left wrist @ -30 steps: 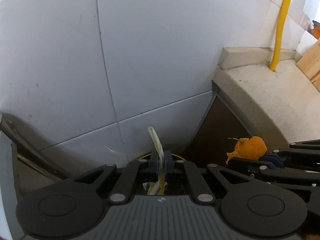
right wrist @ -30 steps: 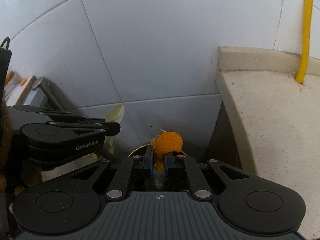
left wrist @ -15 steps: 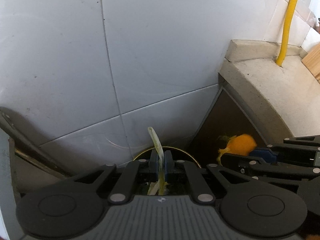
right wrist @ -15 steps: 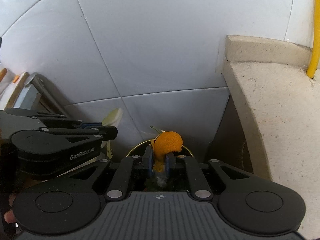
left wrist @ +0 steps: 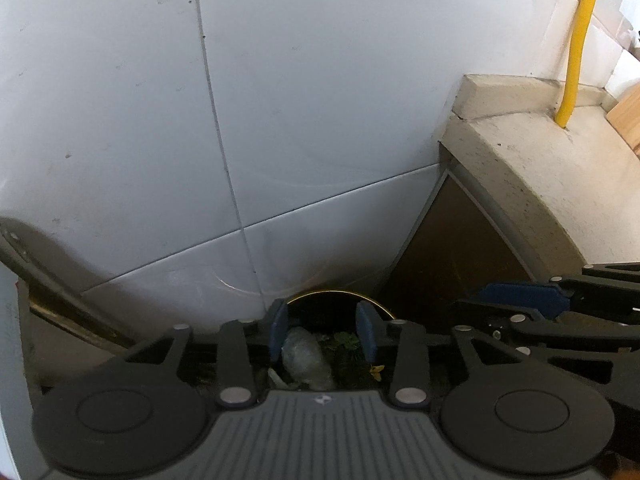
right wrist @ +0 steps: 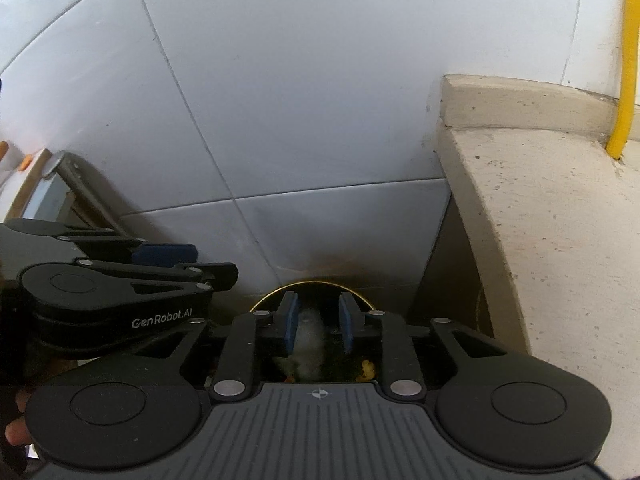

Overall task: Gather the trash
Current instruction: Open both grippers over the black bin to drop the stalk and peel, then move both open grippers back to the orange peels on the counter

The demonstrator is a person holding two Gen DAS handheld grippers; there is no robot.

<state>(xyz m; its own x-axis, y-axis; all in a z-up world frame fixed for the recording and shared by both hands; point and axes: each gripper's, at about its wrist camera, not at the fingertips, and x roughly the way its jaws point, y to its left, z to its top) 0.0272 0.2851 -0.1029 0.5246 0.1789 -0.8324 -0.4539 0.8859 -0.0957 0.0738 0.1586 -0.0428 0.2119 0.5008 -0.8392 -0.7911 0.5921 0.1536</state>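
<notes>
Two grippers are hanging side by side over one round bin, its thin gold rim showing against the near foot of the white tiled wall. The left gripper is standing with its jaws apart and nothing between the blue pads; the right gripper is likewise standing released, its pads clear of everything. In each view the other gripper is showing at the edge, on the right in the left wrist view and on the left in the right wrist view.

A second ago the left gripper was pinching a pale yellow-green strip of peel and the right one was pinching an orange peel; both jaws have just been opening, and both scraps are now gone from between them.

Inside the bin, trash is lying in a dark heap: one crumpled clear plastic lump, some green leafy bits and small yellow-orange scraps. The dropped peels cannot be told apart among it.

To the right, one beige stone counter is running away from the bin, with one yellow pipe rising from its far end.
</notes>
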